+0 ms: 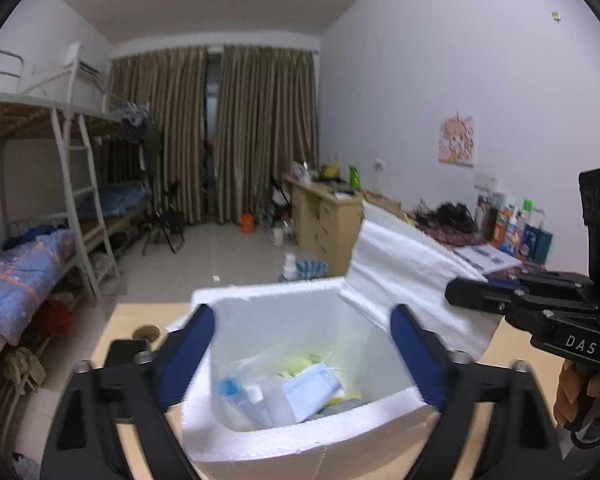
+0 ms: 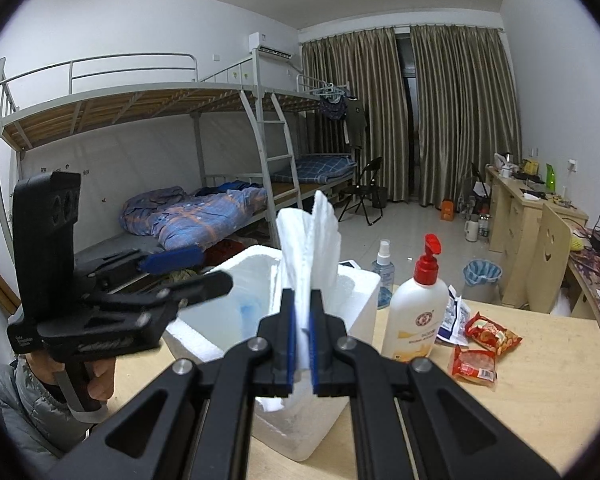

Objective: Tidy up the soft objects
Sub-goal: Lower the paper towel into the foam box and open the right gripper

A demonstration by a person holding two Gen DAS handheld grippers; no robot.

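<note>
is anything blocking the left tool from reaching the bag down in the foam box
Nothing visible does. The right tool holds the lid up and off to the side, so the foam box is open, and the left tool hangs open right above the bag.

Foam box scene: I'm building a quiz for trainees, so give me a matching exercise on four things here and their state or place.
Things:
1. left tongs
2. right tongs
3. clear bag
4. pump bottle

States:
A. stands on the table beside the foam box
B. shut on the foam lid
C. open, empty
D. lies inside the foam box

Pairs: 1-C, 2-B, 3-D, 4-A
</note>
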